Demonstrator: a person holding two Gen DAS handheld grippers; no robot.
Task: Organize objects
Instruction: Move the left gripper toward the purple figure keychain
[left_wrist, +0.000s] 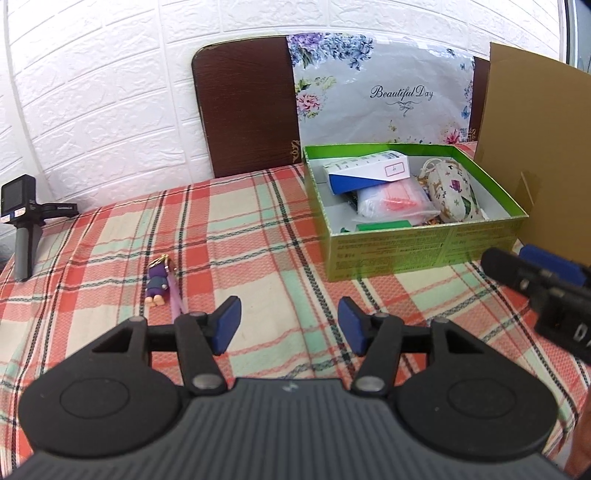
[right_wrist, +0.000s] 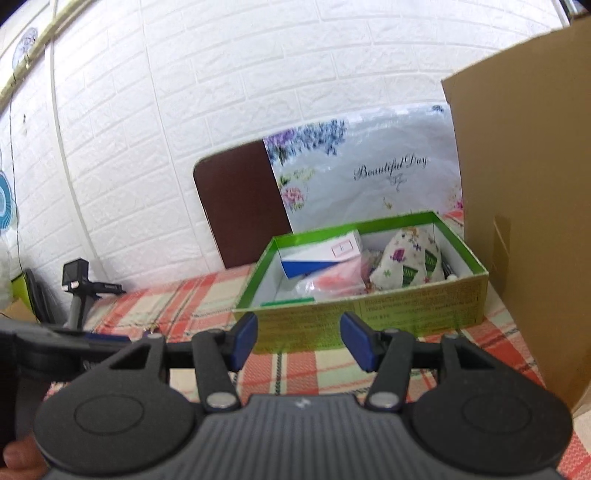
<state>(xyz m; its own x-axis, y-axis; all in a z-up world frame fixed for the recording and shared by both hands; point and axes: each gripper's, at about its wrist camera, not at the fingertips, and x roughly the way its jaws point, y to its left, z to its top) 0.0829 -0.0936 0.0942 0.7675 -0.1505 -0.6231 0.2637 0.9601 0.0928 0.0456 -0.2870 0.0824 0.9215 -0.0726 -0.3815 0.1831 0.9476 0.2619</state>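
**One small keychain doll left outside the green box**

The left gripper hangs over the plaid tablecloth low in the left wrist view, its blue pads spread apart with only cloth between them. The right gripper is likewise spread and empty, aimed at the near wall of the green box; its tip also pokes in at the right edge of the left wrist view.

The green box sits at centre right of the left wrist view and already holds a blue-and-white carton, a clear bag of pink pieces and a floral fabric pouch. The one loose item is a purple keychain doll lying on the cloth at left of centre, just beyond and left of the left gripper's pads, with a pink strap trailing toward the gripper and a gold clasp at its far end.

The doll looks light, small and probably somewhat soft, so it should lift easily. Pinching across its body seems safer than taking the thin strap, which could slip or let it swing. A small camera on a stand stands at far left.
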